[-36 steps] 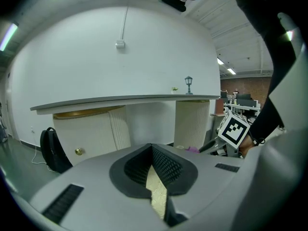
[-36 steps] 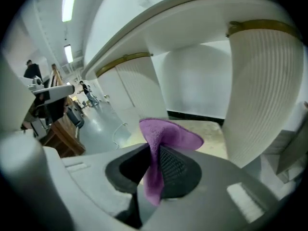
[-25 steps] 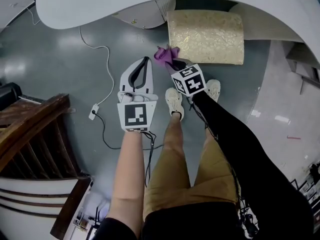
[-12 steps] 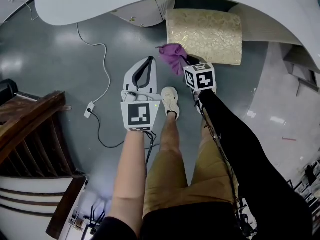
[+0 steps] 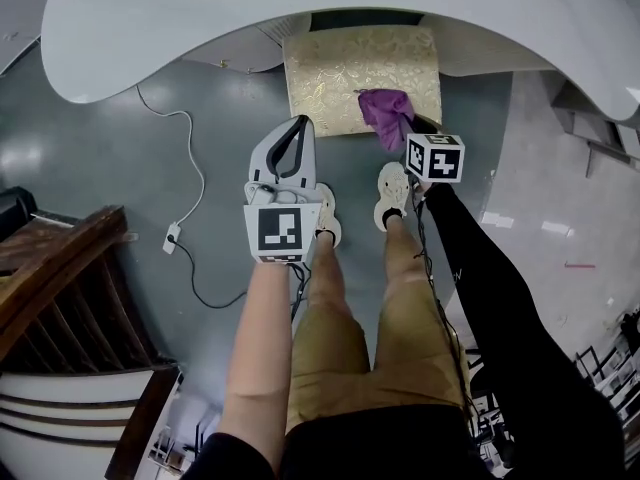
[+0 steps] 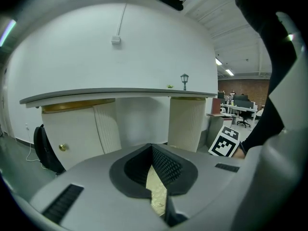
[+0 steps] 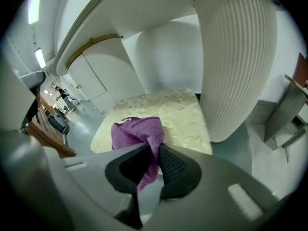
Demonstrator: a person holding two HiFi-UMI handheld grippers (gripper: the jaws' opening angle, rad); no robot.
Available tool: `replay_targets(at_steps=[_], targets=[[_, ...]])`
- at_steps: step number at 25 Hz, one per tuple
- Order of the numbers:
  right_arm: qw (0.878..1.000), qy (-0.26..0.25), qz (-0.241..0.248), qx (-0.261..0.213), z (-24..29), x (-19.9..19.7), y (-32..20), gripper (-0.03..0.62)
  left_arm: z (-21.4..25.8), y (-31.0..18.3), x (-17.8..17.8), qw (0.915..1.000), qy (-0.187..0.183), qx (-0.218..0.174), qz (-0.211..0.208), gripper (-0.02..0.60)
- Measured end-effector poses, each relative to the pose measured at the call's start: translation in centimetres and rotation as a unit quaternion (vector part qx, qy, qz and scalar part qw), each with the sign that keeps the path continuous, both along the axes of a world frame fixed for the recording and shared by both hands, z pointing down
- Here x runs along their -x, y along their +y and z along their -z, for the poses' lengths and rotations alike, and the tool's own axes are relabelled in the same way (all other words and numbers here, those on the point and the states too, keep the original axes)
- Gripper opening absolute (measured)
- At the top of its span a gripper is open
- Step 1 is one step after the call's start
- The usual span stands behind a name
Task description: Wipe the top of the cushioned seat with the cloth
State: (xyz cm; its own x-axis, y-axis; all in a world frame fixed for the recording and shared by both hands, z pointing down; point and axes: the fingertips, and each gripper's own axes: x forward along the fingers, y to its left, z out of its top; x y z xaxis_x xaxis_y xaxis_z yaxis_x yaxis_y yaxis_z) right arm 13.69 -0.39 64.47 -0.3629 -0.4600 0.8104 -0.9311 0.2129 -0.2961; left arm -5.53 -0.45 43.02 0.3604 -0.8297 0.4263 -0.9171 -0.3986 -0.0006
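The cushioned seat [image 5: 345, 73] has a gold patterned top and stands under a white curved counter. A purple cloth [image 5: 386, 114] hangs over the seat's near right part, pinched in my right gripper [image 5: 405, 133], which is shut on it. In the right gripper view the cloth [image 7: 137, 134] bunches up out of the jaws of the right gripper [image 7: 154, 165], with the seat [image 7: 180, 114] just behind. My left gripper [image 5: 297, 128] is shut and holds nothing, its tip at the seat's near left edge. Its own view shows the left gripper [image 6: 155, 179] with a sliver of the seat [image 6: 156, 194] between the pads.
The white counter [image 5: 200, 18] overhangs the seat. A ribbed white pillar [image 7: 236, 57] stands right of the seat. A white cable and plug [image 5: 170, 236] lie on the grey floor at left, near dark wooden steps [image 5: 60, 268]. The person's shoes [image 5: 392, 193] are just before the seat.
The right gripper has carried the cloth from beside the seat's near corner to over its top. The person has stepped closer to the seat. The left gripper stays shut.
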Motion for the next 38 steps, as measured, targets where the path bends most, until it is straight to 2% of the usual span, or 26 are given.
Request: replay_targets(at_steps=[4, 10, 14, 17, 24, 29, 34, 38], targets=[[0.999, 0.015, -0.033, 0.001, -0.3, -6.0, -0.5, 0.052, 0.1, -0.7, -2.9, 1.0, -0.002, 0.0, -0.009, 0.005], [0.997, 0.049, -0.066, 0.008, -0.6, -12.8, -0.6, 0.051, 0.6, -1.7, -6.4, 0.9999, -0.008, -0.003, -0.012, 0.005], [0.995, 0.065, -0.081, 0.008, -0.4, -16.2, -1.0, 0.052, 1.2, -2.6, -8.8, 0.9998, -0.013, -0.007, -0.014, 0.005], [0.995, 0.075, -0.062, 0.002, 0.1, -17.1, -0.9, 0.051, 1.5, -3.0, -10.1, 0.9997, -0.016, -0.008, -0.015, 0.005], [0.996, 0.087, -0.023, -0.03, 4.7, -16.6, -0.4, 0.051, 4.2, -2.9, -10.8, 0.9996, -0.017, -0.015, -0.015, 0.005], [0.994, 0.039, -0.004, -0.105, 13.3, -14.2, -1.0, 0.051, 9.2, -2.8, -10.5, 0.9992, -0.006, -0.035, -0.018, 0.005], [0.98, 0.004, 0.046, -0.193, 23.7, -9.1, -0.8, 0.051, 16.5, -2.3, -9.5, 0.9972, 0.019, -0.068, -0.026, 0.005], [0.963, -0.006, 0.05, -0.264, 32.2, -5.6, -0.7, 0.051, 22.5, -1.2, -7.4, 0.9946, 0.04, -0.092, -0.029, 0.005]])
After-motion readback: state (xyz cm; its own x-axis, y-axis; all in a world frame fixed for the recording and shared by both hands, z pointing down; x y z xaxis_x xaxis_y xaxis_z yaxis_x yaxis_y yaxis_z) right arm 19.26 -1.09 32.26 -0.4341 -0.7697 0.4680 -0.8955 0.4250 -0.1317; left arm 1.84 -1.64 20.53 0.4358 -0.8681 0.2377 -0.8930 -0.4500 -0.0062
